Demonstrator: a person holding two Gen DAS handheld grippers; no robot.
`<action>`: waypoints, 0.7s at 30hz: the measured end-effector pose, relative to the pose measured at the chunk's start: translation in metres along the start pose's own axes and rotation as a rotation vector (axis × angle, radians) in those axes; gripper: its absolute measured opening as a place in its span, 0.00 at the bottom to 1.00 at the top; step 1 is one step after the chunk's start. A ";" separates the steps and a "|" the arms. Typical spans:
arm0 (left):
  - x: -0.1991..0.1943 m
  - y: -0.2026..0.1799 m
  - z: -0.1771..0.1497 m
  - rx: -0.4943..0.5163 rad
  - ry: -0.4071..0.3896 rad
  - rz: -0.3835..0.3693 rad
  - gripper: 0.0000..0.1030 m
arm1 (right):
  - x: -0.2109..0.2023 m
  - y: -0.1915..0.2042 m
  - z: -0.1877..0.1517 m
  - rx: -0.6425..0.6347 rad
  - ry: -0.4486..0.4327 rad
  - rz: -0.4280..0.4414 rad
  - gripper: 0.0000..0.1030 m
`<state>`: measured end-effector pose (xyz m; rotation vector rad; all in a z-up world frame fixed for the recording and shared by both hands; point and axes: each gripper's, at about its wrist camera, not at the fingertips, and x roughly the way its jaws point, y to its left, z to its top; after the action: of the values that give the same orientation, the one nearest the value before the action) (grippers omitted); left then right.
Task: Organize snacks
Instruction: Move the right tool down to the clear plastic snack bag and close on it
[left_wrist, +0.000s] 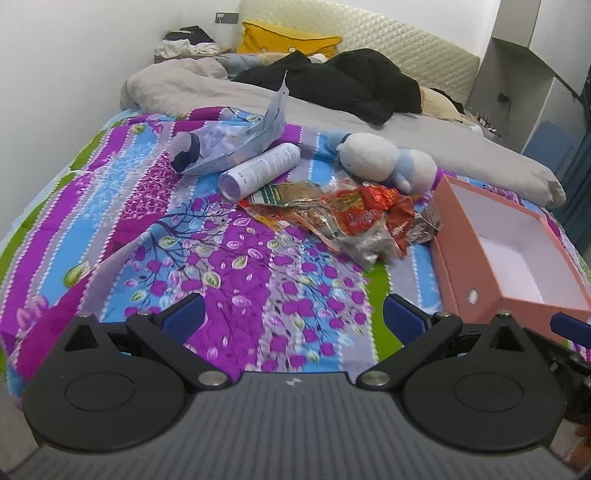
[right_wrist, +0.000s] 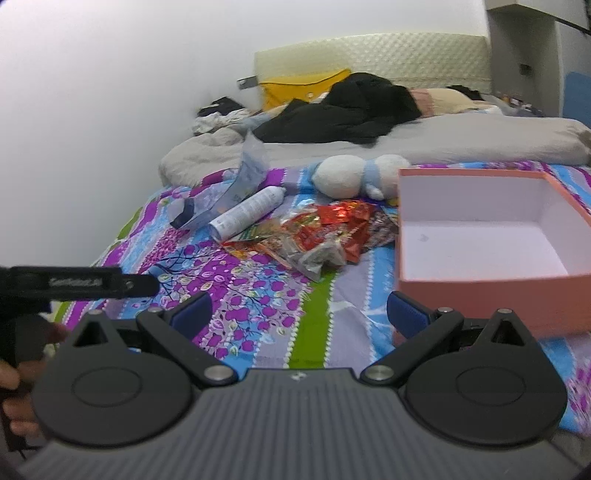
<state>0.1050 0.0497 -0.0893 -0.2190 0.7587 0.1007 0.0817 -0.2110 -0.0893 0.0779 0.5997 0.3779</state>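
A heap of snack packets (left_wrist: 354, 218), mostly red and silvery wrappers, lay on a bed covered by a floral blanket (left_wrist: 229, 266) of purple, blue and green. Just beside the heap, to its right, sat an open pink box (left_wrist: 476, 273) with a white inside, holding nothing. Behind the packets a white cylindrical bottle (left_wrist: 258, 171) lay on its side, its far part touching a crumpled clear plastic bag (left_wrist: 229, 142). A white and blue plush toy (left_wrist: 384, 160) rested behind the heap. Farther back were a grey duvet (left_wrist: 332, 107), black clothing (left_wrist: 343, 81) and a yellow pillow (left_wrist: 284, 38) against a quilted headboard. The left gripper (left_wrist: 293, 314) hovered low over the blanket, its blue-padded fingers spread wide and holding nothing. The right gripper (right_wrist: 299, 314) hung likewise near the box's front wall, fingers wide apart and empty.
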 end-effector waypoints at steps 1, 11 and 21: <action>0.010 0.002 0.003 0.005 0.005 -0.005 1.00 | 0.008 0.002 0.000 -0.013 -0.001 -0.006 0.98; 0.105 0.013 0.028 0.023 0.020 -0.082 1.00 | 0.092 0.013 -0.002 -0.091 0.048 0.004 0.96; 0.194 0.023 0.051 -0.020 0.055 -0.148 0.99 | 0.171 0.007 0.001 -0.144 0.092 -0.004 0.89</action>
<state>0.2753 0.0866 -0.1915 -0.2968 0.7943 -0.0378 0.2099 -0.1419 -0.1783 -0.0790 0.6621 0.4215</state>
